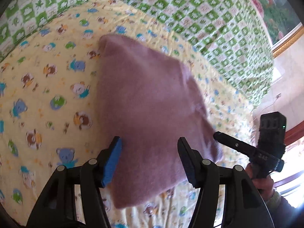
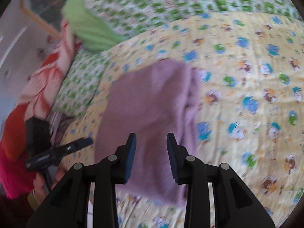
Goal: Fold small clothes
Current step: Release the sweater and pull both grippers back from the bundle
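One mauve garment (image 1: 144, 102), folded, seemingly fuzzy

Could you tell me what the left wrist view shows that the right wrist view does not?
Only the left wrist view shows the right gripper from the side and a gold picture frame. Only the right wrist view shows the left gripper from the side, a red and pink blanket and a plain green cloth. Both show the purple garment lying on the yellow cartoon sheet, with the green checked quilt behind.
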`<state>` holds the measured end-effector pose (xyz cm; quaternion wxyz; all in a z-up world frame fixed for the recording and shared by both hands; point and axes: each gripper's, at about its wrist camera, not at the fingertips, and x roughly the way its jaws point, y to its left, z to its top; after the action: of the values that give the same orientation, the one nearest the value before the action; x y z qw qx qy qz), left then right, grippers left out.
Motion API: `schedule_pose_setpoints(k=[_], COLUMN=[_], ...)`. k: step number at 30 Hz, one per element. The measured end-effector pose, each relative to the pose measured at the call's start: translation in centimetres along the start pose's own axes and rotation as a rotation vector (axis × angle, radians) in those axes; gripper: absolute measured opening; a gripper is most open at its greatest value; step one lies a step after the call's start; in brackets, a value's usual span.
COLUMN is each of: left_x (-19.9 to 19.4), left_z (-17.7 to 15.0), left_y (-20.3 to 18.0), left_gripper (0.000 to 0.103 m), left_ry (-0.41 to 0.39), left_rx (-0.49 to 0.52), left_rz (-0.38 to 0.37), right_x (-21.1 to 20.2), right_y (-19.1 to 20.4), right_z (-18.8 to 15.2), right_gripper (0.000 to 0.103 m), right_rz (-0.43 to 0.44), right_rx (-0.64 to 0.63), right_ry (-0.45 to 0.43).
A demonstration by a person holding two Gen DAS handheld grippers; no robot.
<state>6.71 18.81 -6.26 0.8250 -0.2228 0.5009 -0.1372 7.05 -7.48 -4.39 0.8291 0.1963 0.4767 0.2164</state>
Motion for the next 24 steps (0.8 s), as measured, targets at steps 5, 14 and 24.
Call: schedule_pose_setpoints(k=[5,14,24], left_x=[1.8,-1.4,-1.3], left_z=[-1.5,-4.5,-6.1], left_y=[0.9,-0.6,-1.0], left_gripper=[0.061,0.067,0.069], left_ry=[0.032,-0.009,0.027], left_rx=[-0.004,0.013,0.014], left_rz=[0.106,0.155,0.289], right_x=[3.4,-0.2,-1.5], right_y=[-3.5,-2.0,0.1], right_z=[-2.8,-3.2,-5.8], right_gripper=[0.027,0.028,0.045], right_rz=[-0.102,-0.047,-0.100], right_rx=[0.036,0.009,-0.109], right_ry=[0.136,0.044,0.020])
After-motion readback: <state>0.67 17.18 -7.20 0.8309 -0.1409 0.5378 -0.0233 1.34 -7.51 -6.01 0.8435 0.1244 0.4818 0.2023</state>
